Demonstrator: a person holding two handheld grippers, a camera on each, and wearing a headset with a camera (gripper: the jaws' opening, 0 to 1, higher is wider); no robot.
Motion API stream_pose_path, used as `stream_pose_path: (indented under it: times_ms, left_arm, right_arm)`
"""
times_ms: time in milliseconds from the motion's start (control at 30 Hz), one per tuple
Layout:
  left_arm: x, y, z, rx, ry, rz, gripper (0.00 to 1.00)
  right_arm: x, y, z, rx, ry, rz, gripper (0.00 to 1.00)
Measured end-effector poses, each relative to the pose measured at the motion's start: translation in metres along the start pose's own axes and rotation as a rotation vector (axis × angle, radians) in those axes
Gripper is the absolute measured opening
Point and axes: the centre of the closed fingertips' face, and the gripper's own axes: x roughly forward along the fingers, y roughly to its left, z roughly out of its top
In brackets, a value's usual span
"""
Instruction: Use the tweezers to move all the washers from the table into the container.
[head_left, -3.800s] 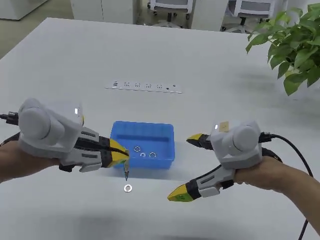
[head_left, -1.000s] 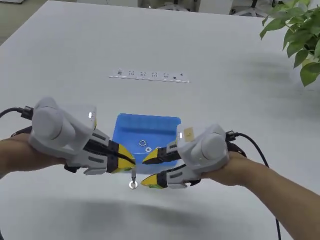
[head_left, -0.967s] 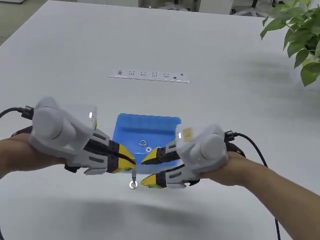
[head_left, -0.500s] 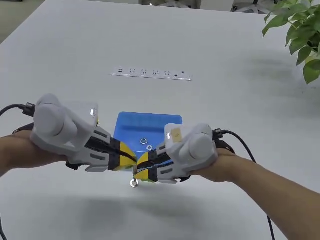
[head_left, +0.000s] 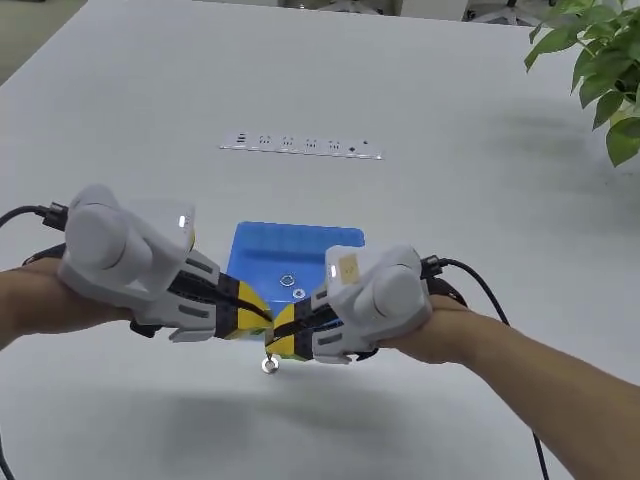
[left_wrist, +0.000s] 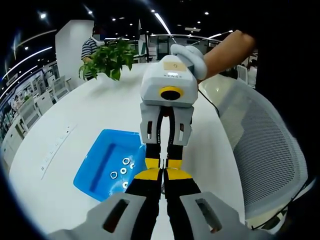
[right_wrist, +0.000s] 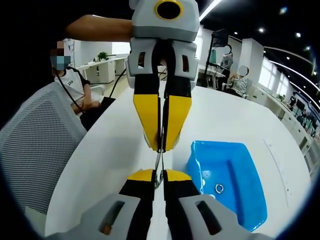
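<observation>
Just in front of the blue container (head_left: 300, 238), the left gripper (head_left: 255, 318) and right gripper (head_left: 285, 335) sat tip to tip, both pinched narrowly on the tweezers (right_wrist: 158, 162), above a washer (head_left: 269, 365) on the table (head_left: 450, 180).

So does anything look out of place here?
Yes: one washer lies on the table, outside the blue box, by the tip of the tweezers. The other washers are inside the box.

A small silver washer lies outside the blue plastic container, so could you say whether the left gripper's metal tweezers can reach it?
Probably yes: the left gripper holds the tweezers tip-down right at the washer on bare table; only the right gripper, nose to nose, crowds it.
</observation>
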Motion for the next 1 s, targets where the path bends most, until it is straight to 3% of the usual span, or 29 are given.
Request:
stream_pose_path:
  times_ms: [800,1000]
  left_arm:
    - [-0.0028,0.0000,0.0056,-0.023,-0.019,0.016,0.06]
    - [-0.0049,-0.0007,0.0084,-0.035,-0.035,0.022,0.12]
  right_arm:
    - [-0.0038,-0.0004,0.0039,0.031,-0.011,-0.007,0.07]
    - [-0.0071,-0.0017,0.0064,0.038,-0.014,-0.016,0.07]
